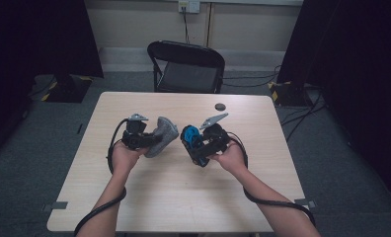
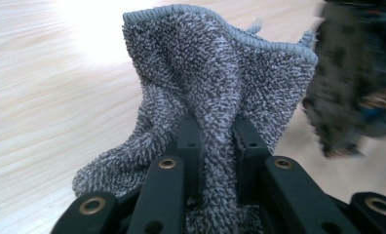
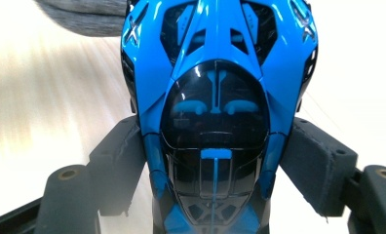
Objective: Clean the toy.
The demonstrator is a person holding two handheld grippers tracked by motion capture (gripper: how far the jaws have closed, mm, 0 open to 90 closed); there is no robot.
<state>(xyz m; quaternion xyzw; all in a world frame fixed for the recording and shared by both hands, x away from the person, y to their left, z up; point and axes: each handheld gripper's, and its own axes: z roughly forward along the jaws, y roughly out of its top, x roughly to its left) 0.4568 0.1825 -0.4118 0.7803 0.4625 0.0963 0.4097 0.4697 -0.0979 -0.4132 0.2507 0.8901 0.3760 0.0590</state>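
Got my left tool (image 1: pixel 151 139) pinched tight on a bunched fold of the grey towel (image 1: pixel 163 134), so a loose flap sticks out free for wiping. Right tool (image 1: pixel 196 146) is clamped around the sides of the blue toy car (image 1: pixel 190 135), roof facing its camera. Both are held up over the middle of the surface (image 1: pixel 134 197), near each other, towel side turned toward the car, looks ready to rub it down.

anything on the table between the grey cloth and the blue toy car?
Nothing. In the high view, only bare wooden tabletop shows in the narrow gap between the grey cloth held by the left tool and the blue toy car held by the right tool.
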